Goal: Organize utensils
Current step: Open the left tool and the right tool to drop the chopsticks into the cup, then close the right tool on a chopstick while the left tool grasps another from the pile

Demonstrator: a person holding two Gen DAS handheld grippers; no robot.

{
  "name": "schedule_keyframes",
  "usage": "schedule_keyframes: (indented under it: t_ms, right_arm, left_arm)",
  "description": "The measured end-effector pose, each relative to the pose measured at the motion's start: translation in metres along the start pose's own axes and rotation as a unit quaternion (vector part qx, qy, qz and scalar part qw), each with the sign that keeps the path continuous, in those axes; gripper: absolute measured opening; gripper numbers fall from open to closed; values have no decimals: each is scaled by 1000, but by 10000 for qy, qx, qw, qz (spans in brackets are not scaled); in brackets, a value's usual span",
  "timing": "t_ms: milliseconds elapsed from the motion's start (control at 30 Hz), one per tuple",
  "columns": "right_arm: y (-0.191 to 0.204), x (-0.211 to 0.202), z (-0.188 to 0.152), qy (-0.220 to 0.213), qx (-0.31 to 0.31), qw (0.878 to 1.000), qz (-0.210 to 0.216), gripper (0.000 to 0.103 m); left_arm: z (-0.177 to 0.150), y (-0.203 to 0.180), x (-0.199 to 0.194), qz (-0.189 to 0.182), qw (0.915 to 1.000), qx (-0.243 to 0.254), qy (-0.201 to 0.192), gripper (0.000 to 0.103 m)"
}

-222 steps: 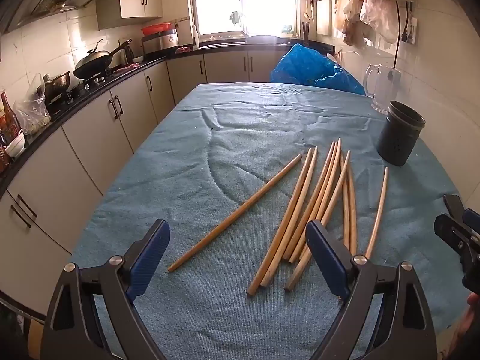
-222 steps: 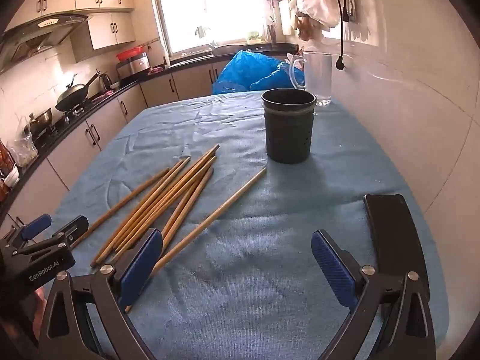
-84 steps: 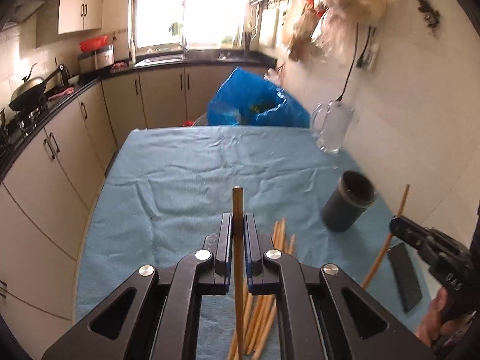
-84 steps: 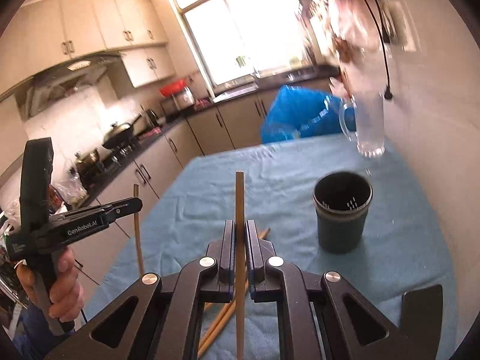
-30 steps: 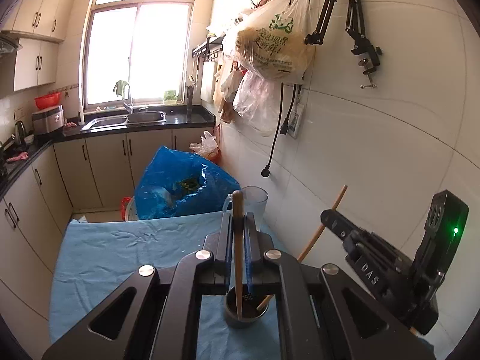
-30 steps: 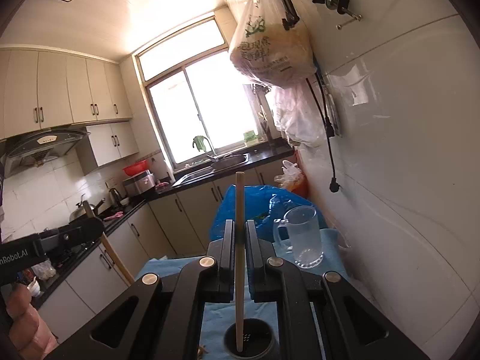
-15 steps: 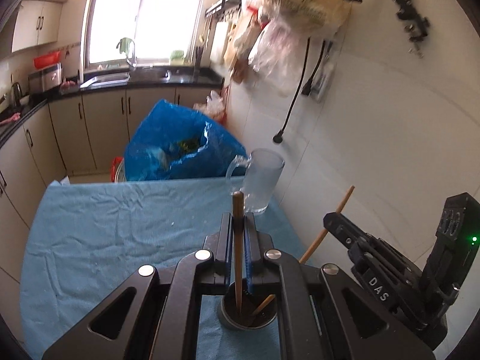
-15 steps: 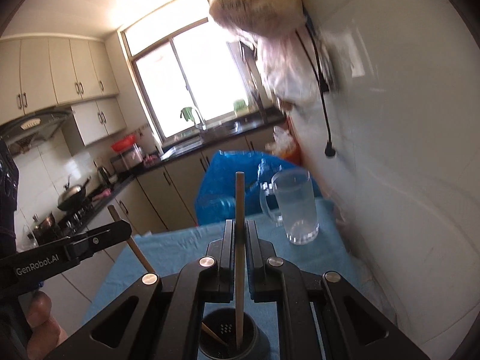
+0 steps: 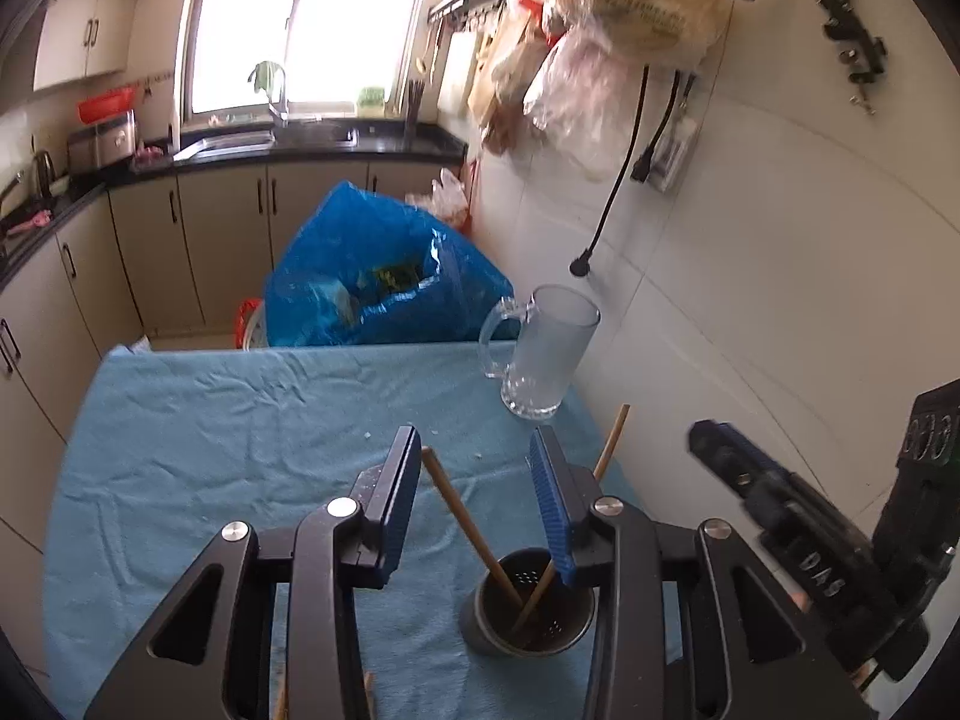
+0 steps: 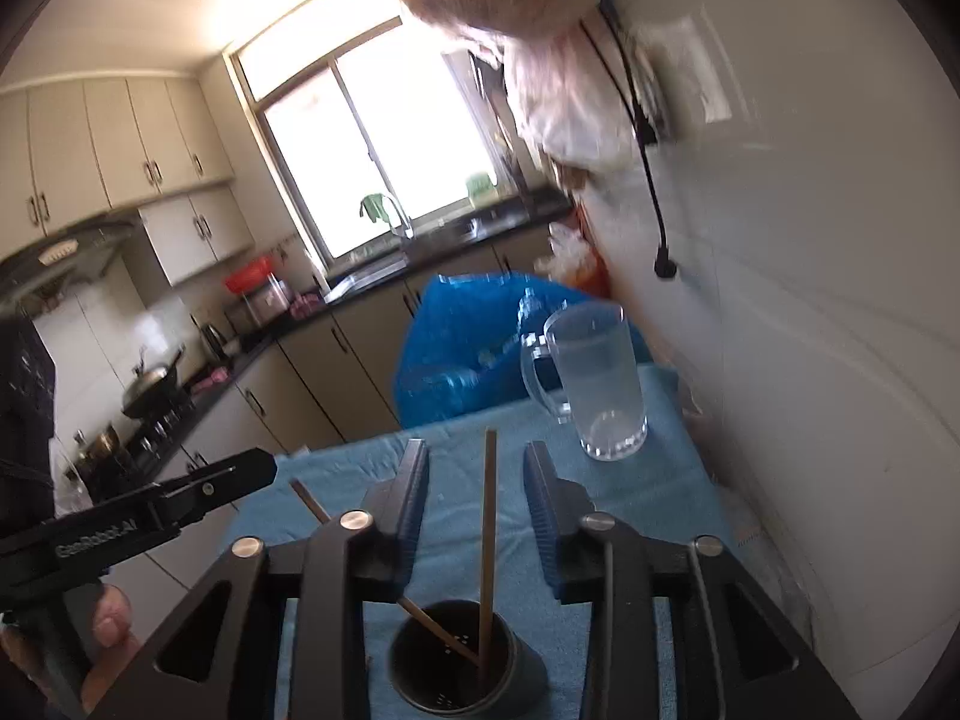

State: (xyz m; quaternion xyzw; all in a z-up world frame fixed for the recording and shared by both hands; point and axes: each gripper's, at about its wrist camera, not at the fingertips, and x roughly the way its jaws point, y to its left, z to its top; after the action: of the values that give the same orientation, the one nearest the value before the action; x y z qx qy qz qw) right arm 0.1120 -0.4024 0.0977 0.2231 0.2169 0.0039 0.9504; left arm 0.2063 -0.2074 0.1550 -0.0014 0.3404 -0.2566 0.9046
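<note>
A dark perforated holder [image 9: 475, 624] [image 10: 534, 678] stands on the blue cloth, right below both grippers. Two wooden chopsticks stand in it. In the left wrist view one chopstick [image 9: 456, 504] leans left between the fingers of my left gripper [image 9: 477, 480]. Its jaws are opening and the pads no longer press it. The other chopstick [image 9: 612, 438] [image 10: 489, 510] stands almost upright between the fingers of my right gripper [image 10: 477, 492]. Those jaws are opening too, and both pads are clear of the stick. Each gripper shows from the side in the other's view: left gripper [image 10: 258, 471], right gripper [image 9: 714, 444].
A glass mug [image 9: 540, 354] [image 10: 600, 384] stands just beyond the holder, near the white tiled wall on the right. A blue plastic bag [image 9: 372, 276] sits past the table's far edge. Blue cloth [image 9: 240, 420] stretches to the left. A hand [image 10: 108, 618] holds the left gripper.
Both grippers were shut on a chopstick half a second ago; their jaws have now parted. The chopsticks rest loose in the holder, the left one tipped leftwards.
</note>
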Motion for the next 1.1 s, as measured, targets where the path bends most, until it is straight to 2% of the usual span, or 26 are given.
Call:
schedule_keyframes:
  t_ms: [233, 333, 433, 600, 667, 767, 833, 933, 1100]
  right_arm:
    - [19, -53, -8, -212, -73, 9992, 334, 36]
    - [32, -68, -28, -60, -134, 9984, 554, 38]
    - [46, -68, -51, 268, -250, 9965, 747, 38]
    - [65, -57, -91, 812, -419, 9926, 797, 38]
    - [69, -49, -104, 1003, -431, 9903, 854, 38]
    - [72, -39, -118, 1211, -409, 9881, 858, 38]
    - [75, -31, -127, 1371, -395, 9862, 838, 38]
    - [81, -24, -139, 1580, -415, 9838, 745, 38]
    - [87, -16, -154, 1812, -502, 9796, 713, 38]
  left_arm:
    - [-19, 15, -57, 118, 9994, 120, -300, 37]
    - [-39, 29, -74, 225, 9992, 160, -290, 43]
    - [-60, 45, -81, 396, 9989, 180, -182, 44]
    - [-107, 74, -66, 724, 9961, 324, 387, 44]
    - [-128, 91, -46, 944, 9914, 339, 841, 44]
    - [-150, 118, -19, 1124, 9846, 114, 1334, 44]
    - [-161, 133, -2, 1046, 9807, -58, 1652, 44]
    - [-175, 147, 18, 944, 9763, -251, 1930, 44]
    - [-190, 144, 40, 890, 9721, -188, 2164, 44]
